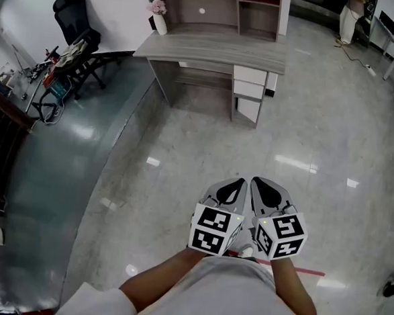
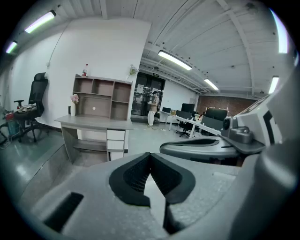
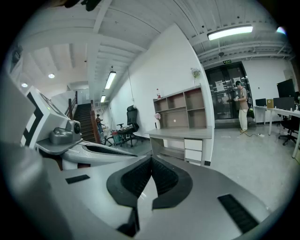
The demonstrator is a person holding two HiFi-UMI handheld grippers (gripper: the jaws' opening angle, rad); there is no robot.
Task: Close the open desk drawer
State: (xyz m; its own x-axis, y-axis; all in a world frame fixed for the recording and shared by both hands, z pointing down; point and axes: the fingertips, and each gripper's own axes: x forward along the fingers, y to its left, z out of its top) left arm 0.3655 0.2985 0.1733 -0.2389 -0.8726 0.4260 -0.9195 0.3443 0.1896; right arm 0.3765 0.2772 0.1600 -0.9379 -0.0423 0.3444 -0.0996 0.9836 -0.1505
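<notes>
Left tongs and right tongs are held side by side, low in front of the body. Both are closed tip to tip with nothing between them.

The table stands well apart, across bare floor. The drawers are stacked under its right end, with white fronts. From here I cannot tell which one stands out, though the lowest looks a little proud of the others.

Step in hand is likely the approach, with no contact yet.

Handling, as a judgement: the drawer should be a rigid box on runners and light to move. It would slide straight if pushed square. No grip is needed; closed tongs can serve as a blunt pusher. The best spot is probably the middle of the flat front, since an off-centre push may rack it. The front looks smooth, so the tips could skid. Go slow at the end to avoid a slam.
</notes>
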